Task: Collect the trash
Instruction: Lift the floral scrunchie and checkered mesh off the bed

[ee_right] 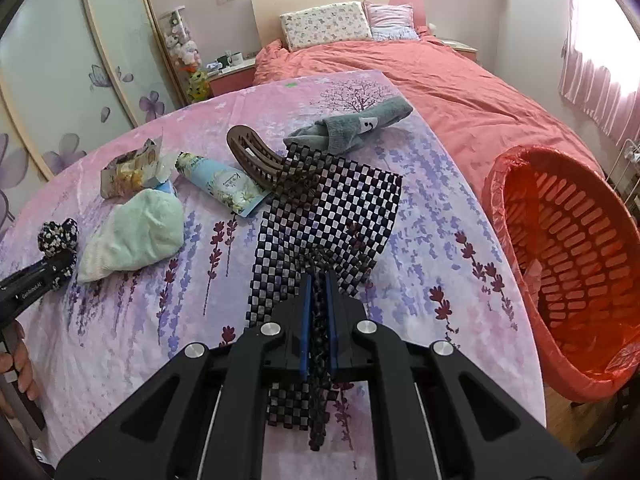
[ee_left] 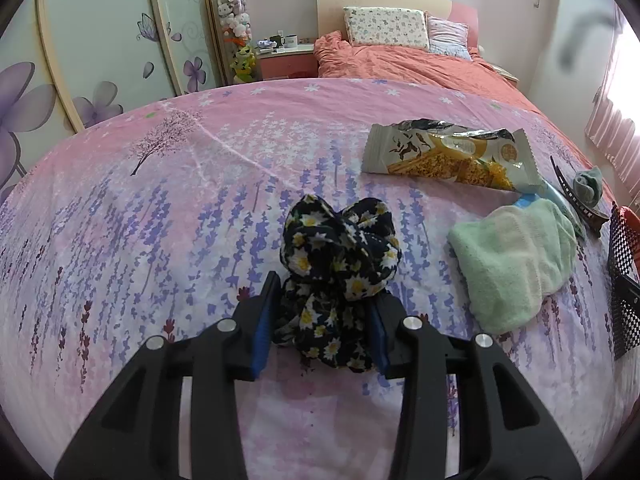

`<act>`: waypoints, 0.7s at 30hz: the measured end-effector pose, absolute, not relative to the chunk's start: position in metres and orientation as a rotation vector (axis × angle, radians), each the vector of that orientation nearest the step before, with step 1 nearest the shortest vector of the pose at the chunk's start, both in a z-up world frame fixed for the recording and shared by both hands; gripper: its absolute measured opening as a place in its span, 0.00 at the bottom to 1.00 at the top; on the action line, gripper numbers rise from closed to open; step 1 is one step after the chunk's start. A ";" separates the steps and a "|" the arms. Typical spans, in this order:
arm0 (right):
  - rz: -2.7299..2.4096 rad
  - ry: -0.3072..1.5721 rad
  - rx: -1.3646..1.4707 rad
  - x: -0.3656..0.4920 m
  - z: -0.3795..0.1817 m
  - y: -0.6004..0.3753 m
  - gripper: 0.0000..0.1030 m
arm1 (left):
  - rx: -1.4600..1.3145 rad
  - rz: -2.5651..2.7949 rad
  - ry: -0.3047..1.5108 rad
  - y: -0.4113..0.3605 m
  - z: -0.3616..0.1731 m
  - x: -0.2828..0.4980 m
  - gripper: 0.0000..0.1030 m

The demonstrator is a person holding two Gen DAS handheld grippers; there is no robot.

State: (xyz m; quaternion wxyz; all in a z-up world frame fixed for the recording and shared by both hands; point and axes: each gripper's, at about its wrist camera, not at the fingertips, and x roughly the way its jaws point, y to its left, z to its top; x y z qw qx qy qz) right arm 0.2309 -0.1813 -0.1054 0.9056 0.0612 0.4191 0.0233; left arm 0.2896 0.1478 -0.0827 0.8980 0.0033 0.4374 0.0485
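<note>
Red-lined basket [ee_right: 576,264] by bed: contents unclear. Right gripper [ee_right: 318,304] pinches black mesh [ee_right: 332,216]; left gripper [ee_left: 320,304] clamps floral scrunchie [ee_left: 340,248]. Tube [ee_right: 218,178] clear only from the right.

Landmark: floral scrunchie [ee_left: 340,256], black with white and yellow daisies, lying on the pink lavender-print sheet [ee_left: 160,208].
Left gripper [ee_left: 320,312]: blue-padded fingers [ee_left: 264,320] clamped on the scrunchie's near end; the far part bulges out beyond the tips.
Snack wrapper [ee_left: 448,156]: beyond and right of the scrunchie, torn open along its top, flat on the sheet.
Green towel [ee_left: 516,256]: crumpled, just right of the scrunchie, near side of the wrapper.
Brown hair clip [ee_left: 576,196]: farther right, past the towel.
Grey sock [ee_left: 588,182]: just beyond the clip.
Black mesh mat [ee_left: 622,272]: at the right edge, right of the towel.
Coral duvet [ee_left: 408,64]: far beyond the scrunchie, with pillows [ee_left: 386,26] at the headboard.
</note>
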 end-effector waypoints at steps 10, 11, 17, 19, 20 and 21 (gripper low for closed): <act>0.047 0.866 0.125 0.230 -0.106 -0.182 0.07 | 0.027 0.115 0.906 0.141 -0.082 0.291 0.41; 0.047 0.866 0.124 0.230 -0.105 -0.180 0.07 | 0.027 0.116 0.907 0.140 -0.082 0.290 0.41; 0.048 0.866 0.127 0.230 -0.105 -0.179 0.07 | 0.030 0.119 0.907 0.138 -0.082 0.291 0.41; 0.048 0.866 0.128 0.230 -0.105 -0.179 0.07 | 0.028 0.118 0.907 0.138 -0.082 0.291 0.41; 0.047 0.866 0.127 0.230 -0.105 -0.179 0.07 | 0.030 0.119 0.907 0.138 -0.082 0.291 0.41; 0.047 0.866 0.127 0.230 -0.105 -0.179 0.07 | 0.027 0.118 0.907 0.137 -0.082 0.291 0.41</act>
